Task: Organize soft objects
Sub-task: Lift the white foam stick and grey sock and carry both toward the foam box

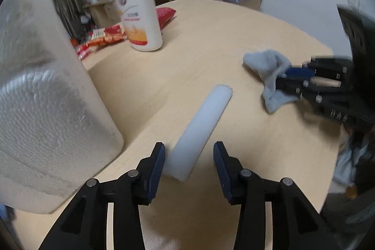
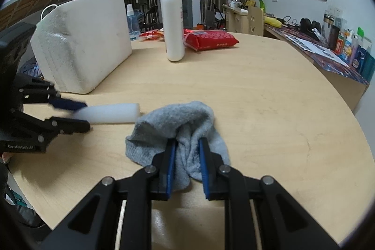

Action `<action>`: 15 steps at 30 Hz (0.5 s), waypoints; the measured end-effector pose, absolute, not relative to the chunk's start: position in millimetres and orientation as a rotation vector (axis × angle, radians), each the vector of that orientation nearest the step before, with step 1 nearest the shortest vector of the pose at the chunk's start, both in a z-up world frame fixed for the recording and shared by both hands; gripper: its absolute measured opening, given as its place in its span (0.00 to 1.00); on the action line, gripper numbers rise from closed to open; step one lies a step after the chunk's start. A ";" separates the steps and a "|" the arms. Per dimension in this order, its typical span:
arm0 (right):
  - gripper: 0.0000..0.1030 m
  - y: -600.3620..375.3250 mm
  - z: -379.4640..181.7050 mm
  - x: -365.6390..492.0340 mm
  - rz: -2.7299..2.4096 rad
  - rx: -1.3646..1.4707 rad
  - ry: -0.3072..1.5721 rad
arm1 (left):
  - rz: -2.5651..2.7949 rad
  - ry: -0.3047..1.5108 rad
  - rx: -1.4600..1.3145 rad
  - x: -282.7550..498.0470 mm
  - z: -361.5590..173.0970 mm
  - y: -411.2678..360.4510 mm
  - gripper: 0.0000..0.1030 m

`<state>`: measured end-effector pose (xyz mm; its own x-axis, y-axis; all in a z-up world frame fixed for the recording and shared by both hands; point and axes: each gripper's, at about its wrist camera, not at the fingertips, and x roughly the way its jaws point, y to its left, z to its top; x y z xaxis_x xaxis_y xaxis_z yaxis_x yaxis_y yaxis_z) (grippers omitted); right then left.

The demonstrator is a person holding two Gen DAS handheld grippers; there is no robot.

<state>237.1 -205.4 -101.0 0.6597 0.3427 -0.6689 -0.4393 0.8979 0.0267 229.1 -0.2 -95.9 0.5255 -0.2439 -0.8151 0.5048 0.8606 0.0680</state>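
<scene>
While the right gripper (image 2: 186, 156) pinches the bunched grey sock (image 2: 178, 130) on the round table (image 2: 269, 109), the left gripper (image 1: 189, 161) spreads wide around the white foam bar's (image 1: 199, 132) near end, just left of the sock.

Both wrist views share the table (image 1: 211, 43) closely.

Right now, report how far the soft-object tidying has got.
Nothing looks put away yet. In hand: the right gripper is pinching the grey sock, which lies on the table. The left gripper is open around the near end of the white foam bar, not yet closed. Left: gripping the bar and placing both.
</scene>
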 end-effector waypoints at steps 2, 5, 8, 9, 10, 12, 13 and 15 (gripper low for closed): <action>0.21 -204.8 -100.9 236.6 0.445 -0.147 0.725 | -0.480 0.942 0.260 234.4 -96.1 6.4 0.36; 0.21 -206.0 -100.6 236.5 0.451 -0.145 0.725 | -0.485 0.933 0.279 230.0 -94.5 2.5 0.19; 0.21 -206.6 -100.6 237.6 0.455 -0.134 0.728 | -0.464 0.922 0.285 226.2 -92.8 0.7 0.09; 0.21 -206.8 -100.7 238.0 0.459 -0.128 0.727 | -0.460 0.913 0.286 224.5 -91.7 0.2 0.07; 0.21 -207.5 -101.0 238.7 0.459 -0.115 0.727 | -0.455 0.903 0.284 222.1 -90.3 -0.4 0.06; 0.21 -209.4 -101.4 239.4 0.459 -0.099 0.728 | -0.447 0.887 0.275 219.6 -89.4 -0.5 0.06; 0.21 -209.7 -101.2 239.1 0.456 -0.095 0.727 | -0.452 0.870 0.272 216.9 -87.7 -1.3 0.06; 0.21 -210.1 -100.5 238.0 0.461 -0.085 0.728 | -0.444 0.824 0.272 209.5 -80.7 -3.9 0.06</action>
